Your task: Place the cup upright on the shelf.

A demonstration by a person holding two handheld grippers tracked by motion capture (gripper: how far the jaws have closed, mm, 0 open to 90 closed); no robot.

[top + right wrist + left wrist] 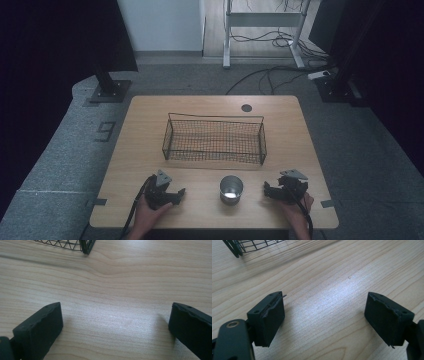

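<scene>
Small shiny round metal cup (231, 189): probably light, rigid, slippery; best pinched across rim. Left gripper (176, 196) and right gripper (266, 190) both wide, empty, on bench (150, 120).

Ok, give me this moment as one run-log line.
left gripper: open, empty | right gripper: open, empty | cup: upright on table, between grippers | basket: behind cup, empty

Both grippers are matte black. The left gripper (176, 194) and the right gripper (270, 190) each carry a grey three-cornered plate on top and trail a dark cable. Close up, the jaw blocks are chunky, with worn, ragged pad edges, small screw holes, and a brass-ringed fitting on the left one.
</scene>
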